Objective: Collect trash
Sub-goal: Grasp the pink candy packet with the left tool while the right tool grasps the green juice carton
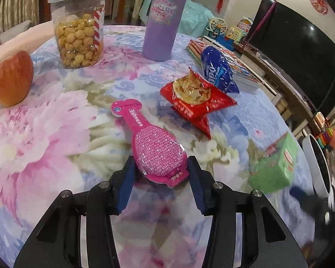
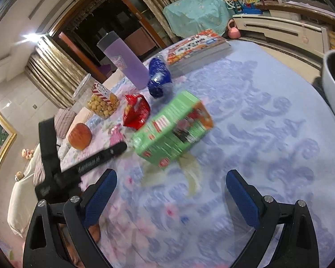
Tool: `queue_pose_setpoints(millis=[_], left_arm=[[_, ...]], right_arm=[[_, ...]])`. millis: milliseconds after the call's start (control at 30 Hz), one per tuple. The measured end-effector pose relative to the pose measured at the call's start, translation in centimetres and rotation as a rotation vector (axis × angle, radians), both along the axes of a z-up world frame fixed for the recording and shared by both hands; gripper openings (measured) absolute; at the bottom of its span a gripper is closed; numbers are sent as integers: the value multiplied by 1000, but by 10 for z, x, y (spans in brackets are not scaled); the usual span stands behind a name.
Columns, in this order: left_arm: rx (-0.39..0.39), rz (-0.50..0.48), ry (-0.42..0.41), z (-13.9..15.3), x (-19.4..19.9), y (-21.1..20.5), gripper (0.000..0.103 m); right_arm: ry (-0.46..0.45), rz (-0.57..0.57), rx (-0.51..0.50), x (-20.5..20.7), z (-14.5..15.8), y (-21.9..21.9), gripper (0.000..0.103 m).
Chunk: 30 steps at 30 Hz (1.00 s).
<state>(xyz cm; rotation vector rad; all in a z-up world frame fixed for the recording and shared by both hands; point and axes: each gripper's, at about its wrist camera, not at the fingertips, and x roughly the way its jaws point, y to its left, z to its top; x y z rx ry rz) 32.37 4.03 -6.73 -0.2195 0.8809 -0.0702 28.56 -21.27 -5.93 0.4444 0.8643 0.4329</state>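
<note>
A pink spoon-shaped wrapper (image 1: 154, 147) lies on the floral tablecloth, its wide end between the blue pads of my left gripper (image 1: 162, 169), which is open around it; whether the pads touch it I cannot tell. Behind it lie a red snack wrapper (image 1: 198, 98) and a blue cookie wrapper (image 1: 218, 71). A green carton (image 1: 274, 167) lies to the right. In the right wrist view my right gripper (image 2: 170, 192) is open and empty, above the cloth just short of the green carton (image 2: 172, 129). The red wrapper (image 2: 136, 111), blue wrapper (image 2: 158, 80) and pink wrapper (image 2: 116, 134) lie beyond.
An apple (image 1: 11, 80), a popcorn tub (image 1: 78, 29), a purple tumbler (image 1: 165, 17) and a stack of books (image 1: 232, 64) stand at the back of the table. A white bin (image 1: 317, 165) stands off the right edge; it also shows in the right wrist view (image 2: 332, 84).
</note>
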Motion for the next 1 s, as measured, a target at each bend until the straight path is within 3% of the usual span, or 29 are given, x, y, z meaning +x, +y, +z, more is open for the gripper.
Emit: queue_pose_setpoints(millis=[367,400,467,567,700,867,1000], left_arm=[[-65,-56,22,-1,-68,-5,45],[-66,-60,22,-1,-70,-7,45],[-68,-69,24,-1,-74,-10,45],[-75,-84,28,-1,-78,-15,45],[-97,-155,35,2,-81,-28,45],[-80,-230,44,4,-86,-39,45],[-45,-228,48,3,-91,-39,46]], right_arm=[[-14,-81,-115,39,5,38,97],[-16,-82,-137,41,3,40,95],[-5,-77,-160,43,-2,38,71],[-21,-57,-146,37,-1,28,52],[-48,2,-169,23,13,16,46],[-7,122,-198,8,18,-2,39],[26,176,-268,-5,14,-12,38]])
